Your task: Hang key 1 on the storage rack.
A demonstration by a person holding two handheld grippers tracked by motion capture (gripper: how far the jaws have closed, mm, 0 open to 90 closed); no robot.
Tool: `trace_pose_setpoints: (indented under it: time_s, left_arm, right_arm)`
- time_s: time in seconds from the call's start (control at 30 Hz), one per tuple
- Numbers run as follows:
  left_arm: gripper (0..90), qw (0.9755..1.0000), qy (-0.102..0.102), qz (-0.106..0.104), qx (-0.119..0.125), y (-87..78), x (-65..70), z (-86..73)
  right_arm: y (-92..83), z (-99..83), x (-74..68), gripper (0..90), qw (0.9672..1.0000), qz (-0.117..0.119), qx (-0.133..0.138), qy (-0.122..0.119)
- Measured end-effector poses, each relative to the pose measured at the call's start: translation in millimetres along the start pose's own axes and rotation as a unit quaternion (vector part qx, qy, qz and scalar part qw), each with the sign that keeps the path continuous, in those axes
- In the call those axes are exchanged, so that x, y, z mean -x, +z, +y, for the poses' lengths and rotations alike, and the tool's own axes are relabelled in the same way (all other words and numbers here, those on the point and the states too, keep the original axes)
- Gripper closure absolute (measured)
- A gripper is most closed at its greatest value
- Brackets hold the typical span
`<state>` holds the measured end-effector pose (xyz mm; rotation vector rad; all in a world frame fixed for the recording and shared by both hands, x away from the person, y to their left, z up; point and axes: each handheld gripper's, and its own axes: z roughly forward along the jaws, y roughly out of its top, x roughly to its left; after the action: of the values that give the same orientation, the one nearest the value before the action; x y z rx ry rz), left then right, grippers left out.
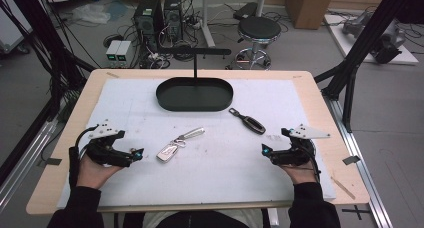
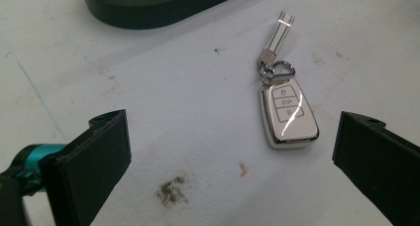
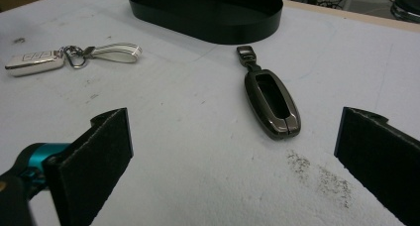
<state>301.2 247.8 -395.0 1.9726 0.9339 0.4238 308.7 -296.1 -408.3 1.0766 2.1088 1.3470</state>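
Left gripper is sitting low over the white mat at about 8 o'clock on the table, jaws spread wide, gripping nothing; in the left gripper view the flat black pads are framing bare mat, with a teal fitting showing at the left one. Right gripper is mirroring it at about 4 o'clock, jaws equally wide and holding nothing, pads looking matte and slightly grainy. Silver key fob is lying flat on the mat just right of the left gripper's tips, at roughly 7 o'clock from table centre: glossy chrome-edged case, rounded rectangle, white face with three outlined buttons, ring clip at its top joining a slim white-and-chrome strap that is pointing off toward 1 o'clock. In the left gripper view it is sitting nearer the right jaw, touching neither. Dark key fob is lying at about 3 o'clock, near and up-left of the right gripper: long oval, gunmetal sheen, recessed dark centre, small square loop at its far end. Black oval tray, smooth low wall, is standing at 12 o'clock with a thin T-shaped post rising from it. Mat is looking foamy, scuffed, with grey smudges near both grippers.
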Motion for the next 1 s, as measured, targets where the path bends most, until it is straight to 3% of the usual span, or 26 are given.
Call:
trace_pose_setpoints:
  time_s: [0.37, 0.57, 0.73, 1.0]
  left_arm:
    - [2.0, 0.9987, 0.012, -0.044, -0.025, 21.5, -0.3, 16.4]
    - [2.0, 0.9978, 0.017, -0.052, -0.038, 32.2, 0.8, 25.9]
    - [2.0, 0.9970, 0.025, -0.058, -0.045, 42.3, 4.7, 36.8]
    - [2.0, 0.9964, 0.033, -0.057, -0.054, 49.0, 5.9, 43.6]
  right_arm:
    - [-4.6, -1.0, 0.2, 0.8, 0.9999, -0.002, 0.015, 0.003]
    - [-2.4, -3.4, 1.2, 0.8, 1.0000, -0.006, 0.006, 0.003]
    - [1.8, -6.9, -1.1, 0.7, 0.9997, -0.011, -0.011, -0.017]
    - [2.2, -6.3, -2.4, 0.7, 0.9998, -0.008, -0.013, -0.014]
